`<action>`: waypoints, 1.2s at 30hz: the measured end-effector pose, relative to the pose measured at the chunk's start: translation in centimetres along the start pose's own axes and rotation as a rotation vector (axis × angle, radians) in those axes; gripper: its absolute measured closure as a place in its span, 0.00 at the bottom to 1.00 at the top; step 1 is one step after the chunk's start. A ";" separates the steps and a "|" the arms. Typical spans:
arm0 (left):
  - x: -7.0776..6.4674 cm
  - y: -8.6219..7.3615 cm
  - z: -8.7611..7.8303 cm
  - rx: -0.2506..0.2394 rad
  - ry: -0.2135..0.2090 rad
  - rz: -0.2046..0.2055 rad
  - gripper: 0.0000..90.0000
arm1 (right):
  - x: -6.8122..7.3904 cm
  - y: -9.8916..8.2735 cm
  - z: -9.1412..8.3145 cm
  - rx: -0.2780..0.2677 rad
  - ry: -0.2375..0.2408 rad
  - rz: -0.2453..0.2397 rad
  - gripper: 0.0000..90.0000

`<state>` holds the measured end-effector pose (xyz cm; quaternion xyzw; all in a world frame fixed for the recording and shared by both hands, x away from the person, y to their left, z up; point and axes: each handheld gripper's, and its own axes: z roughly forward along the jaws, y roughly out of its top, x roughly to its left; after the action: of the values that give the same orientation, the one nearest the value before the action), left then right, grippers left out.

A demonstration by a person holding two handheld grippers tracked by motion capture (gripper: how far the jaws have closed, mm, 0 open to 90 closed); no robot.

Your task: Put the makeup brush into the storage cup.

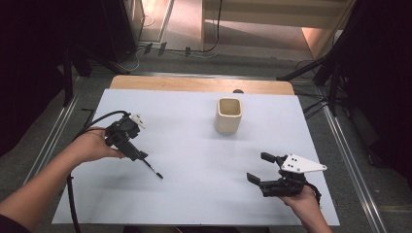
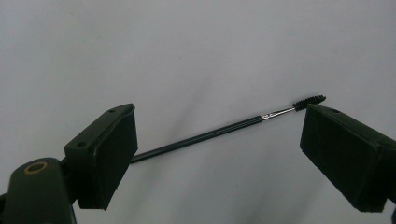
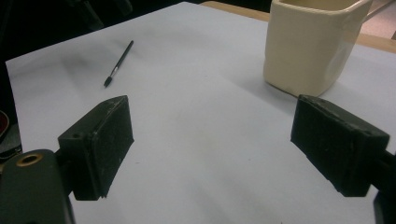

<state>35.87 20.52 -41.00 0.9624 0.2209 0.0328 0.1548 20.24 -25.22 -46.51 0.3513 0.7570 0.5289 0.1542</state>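
Your left gripper (image 1: 141, 156) sits at the left of the high view, jaws standing wide and gripping nothing. The thin black wand with a small bristle brush tip (image 1: 153, 169) lies flat on the white table (image 1: 194, 194) just off the jaw tips, toward lower centre of that frame. In the left gripper view the wand (image 2: 210, 135) runs across the gap between the two pads, handle end passing behind the left pad, brush head at the upper right just beside the right pad. No pad presses on it, so the pickup is not yet made.

Your right gripper (image 1: 257, 169) rests at the lower right of the high view, jaws also wide apart and empty, well apart from the wand. Its own view has the wand (image 3: 119, 63) at upper left and the cream square-sided ceramic cup (image 3: 308, 46) at upper right.

The cup (image 1: 229, 115) stands upright at upper centre of the high view, and nothing shows sticking out of it.

Judged progress: early. Approach to the wand looks done; closing on it, lifting, and probably dropping it in the cup are all left.
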 end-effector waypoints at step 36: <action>1.5 0.0 -0.6 -0.088 -0.196 0.640 0.17 | 0.2 0.0 0.1 0.009 0.026 -0.007 0.15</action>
<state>37.15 21.30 -40.46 0.9739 -0.1101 -0.0032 0.1987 20.17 -25.02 -46.50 0.3425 0.7624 0.5298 0.1444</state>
